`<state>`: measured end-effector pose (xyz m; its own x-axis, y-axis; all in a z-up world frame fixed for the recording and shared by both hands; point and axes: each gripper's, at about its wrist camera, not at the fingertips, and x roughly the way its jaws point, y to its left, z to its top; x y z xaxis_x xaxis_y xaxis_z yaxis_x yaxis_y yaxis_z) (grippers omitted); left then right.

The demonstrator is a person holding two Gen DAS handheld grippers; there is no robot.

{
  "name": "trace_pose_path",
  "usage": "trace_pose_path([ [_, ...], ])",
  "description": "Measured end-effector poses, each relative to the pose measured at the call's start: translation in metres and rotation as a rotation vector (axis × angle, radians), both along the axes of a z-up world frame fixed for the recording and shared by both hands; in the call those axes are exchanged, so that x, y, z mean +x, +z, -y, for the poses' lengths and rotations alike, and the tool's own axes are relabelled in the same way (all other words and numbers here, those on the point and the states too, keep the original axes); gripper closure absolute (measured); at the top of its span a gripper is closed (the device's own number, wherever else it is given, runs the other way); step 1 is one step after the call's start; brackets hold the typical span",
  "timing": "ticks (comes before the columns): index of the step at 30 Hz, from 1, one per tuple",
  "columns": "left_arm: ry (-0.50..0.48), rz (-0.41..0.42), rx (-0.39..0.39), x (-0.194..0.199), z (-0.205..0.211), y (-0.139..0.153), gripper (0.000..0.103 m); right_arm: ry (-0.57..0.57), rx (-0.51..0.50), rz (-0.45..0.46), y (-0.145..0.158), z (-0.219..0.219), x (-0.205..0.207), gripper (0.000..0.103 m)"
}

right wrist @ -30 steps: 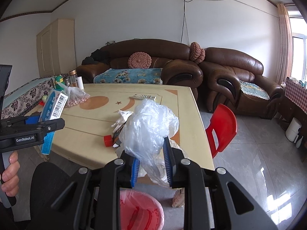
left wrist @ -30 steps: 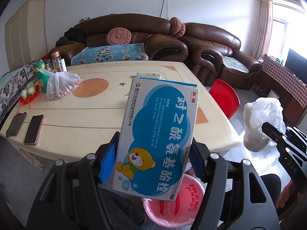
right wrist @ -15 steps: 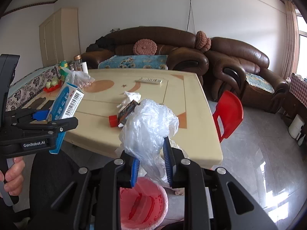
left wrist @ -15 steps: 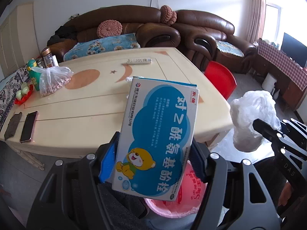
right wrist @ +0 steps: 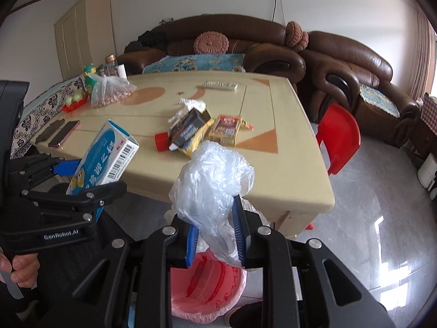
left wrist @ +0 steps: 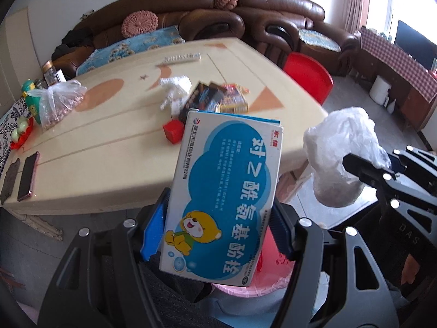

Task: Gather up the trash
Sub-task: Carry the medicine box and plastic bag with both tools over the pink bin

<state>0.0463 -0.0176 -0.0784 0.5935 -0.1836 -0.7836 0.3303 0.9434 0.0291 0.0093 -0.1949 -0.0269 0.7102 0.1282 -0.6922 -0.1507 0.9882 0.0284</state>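
Fingers of the left gripper (left wrist: 218, 235) clamp a blue-and-white box (left wrist: 224, 199) upright; the right gripper (right wrist: 215, 235) pinches a crumpled clear bag (right wrist: 213, 188). Both hang off the surface (right wrist: 286, 164) edge, above a pink-lined bin (right wrist: 207, 292) at 6 o'clock in both views. More litter (right wrist: 196, 131) lies mid-surface, at 12 o'clock from the bag.

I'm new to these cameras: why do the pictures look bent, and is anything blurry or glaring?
Left wrist view: fisheye bends the table edge; far sofa soft, medicine box sharp. Right wrist view: window glare on the floor; plastic bag sharp.
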Motion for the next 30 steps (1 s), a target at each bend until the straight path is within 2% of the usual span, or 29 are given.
trace_pose_path([
  [21, -0.036, -0.243, 0.093, 0.019, 0.017, -0.106, 0.038, 0.003, 0.030, -0.228, -0.098, 0.006, 0.033, 0.080],
  [30, -0.047, -0.377, 0.114, 0.034, 0.026, -0.153, 0.038, 0.032, 0.066, -0.369, -0.146, 0.000, 0.053, 0.080],
])
